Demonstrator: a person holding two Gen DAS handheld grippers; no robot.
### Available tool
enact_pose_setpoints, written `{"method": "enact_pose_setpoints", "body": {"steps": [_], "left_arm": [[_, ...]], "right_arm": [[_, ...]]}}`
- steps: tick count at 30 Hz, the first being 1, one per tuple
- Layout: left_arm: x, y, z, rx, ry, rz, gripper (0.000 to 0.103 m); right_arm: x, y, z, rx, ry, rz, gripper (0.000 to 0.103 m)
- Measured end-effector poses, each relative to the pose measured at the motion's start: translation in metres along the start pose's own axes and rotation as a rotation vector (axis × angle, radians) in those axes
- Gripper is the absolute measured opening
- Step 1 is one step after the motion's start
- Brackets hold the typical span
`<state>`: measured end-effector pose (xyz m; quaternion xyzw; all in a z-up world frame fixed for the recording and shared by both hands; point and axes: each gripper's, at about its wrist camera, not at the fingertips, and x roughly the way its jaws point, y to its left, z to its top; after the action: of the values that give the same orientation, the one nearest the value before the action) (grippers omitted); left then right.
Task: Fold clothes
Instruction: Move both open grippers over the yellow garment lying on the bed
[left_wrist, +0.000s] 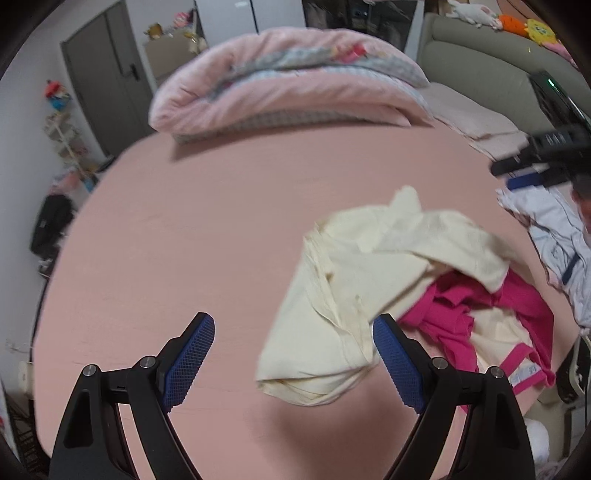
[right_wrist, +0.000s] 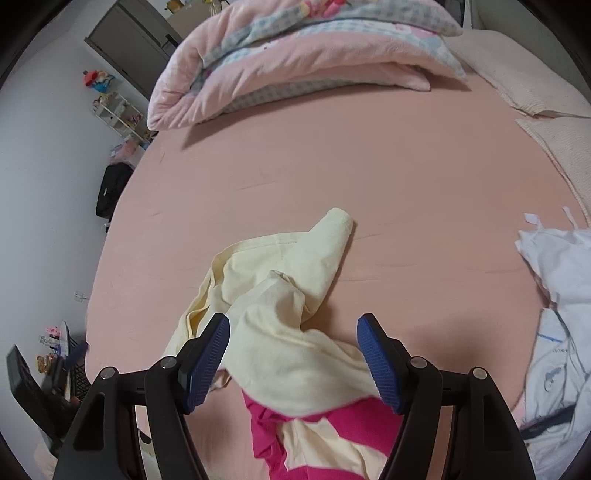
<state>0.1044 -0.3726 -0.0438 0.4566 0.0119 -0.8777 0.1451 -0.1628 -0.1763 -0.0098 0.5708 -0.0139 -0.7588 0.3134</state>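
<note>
A crumpled cream-yellow garment (left_wrist: 369, 288) with bright pink trim (left_wrist: 480, 306) lies on the pink bed sheet (left_wrist: 207, 229). My left gripper (left_wrist: 293, 332) hovers open over the sheet, with the garment's left end lying between its blue pads and nothing gripped. In the right wrist view the same cream garment (right_wrist: 280, 314) spreads under my right gripper (right_wrist: 293, 334), whose jaws stand open above the cloth; its pink part (right_wrist: 354, 417) lies near the bottom. The right gripper (left_wrist: 535, 162) also shows at the right edge of the left wrist view.
A folded pink quilt (right_wrist: 295, 62) lies across the far side of the bed. A pile of white clothes (right_wrist: 557, 314) sits at the right. Pink pillows (right_wrist: 528, 85) lie at the far right. A black bag (right_wrist: 110, 192) and shelves (right_wrist: 118, 114) stand left of the bed.
</note>
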Motion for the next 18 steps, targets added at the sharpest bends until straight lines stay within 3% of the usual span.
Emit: {"method": "enact_pose_setpoints", "body": {"steps": [7,18], "left_arm": [[0.047,-0.001,-0.013,0.030,0.075,-0.117,0.088],[0.083,-0.012,-0.032,0.088,0.123,-0.206,0.088]], "right_arm": [[0.049,-0.001,0.026,-0.033,0.065,-0.053,0.071],[0.115,-0.016,0.049,0.015,0.168,-0.067,0.071]]}}
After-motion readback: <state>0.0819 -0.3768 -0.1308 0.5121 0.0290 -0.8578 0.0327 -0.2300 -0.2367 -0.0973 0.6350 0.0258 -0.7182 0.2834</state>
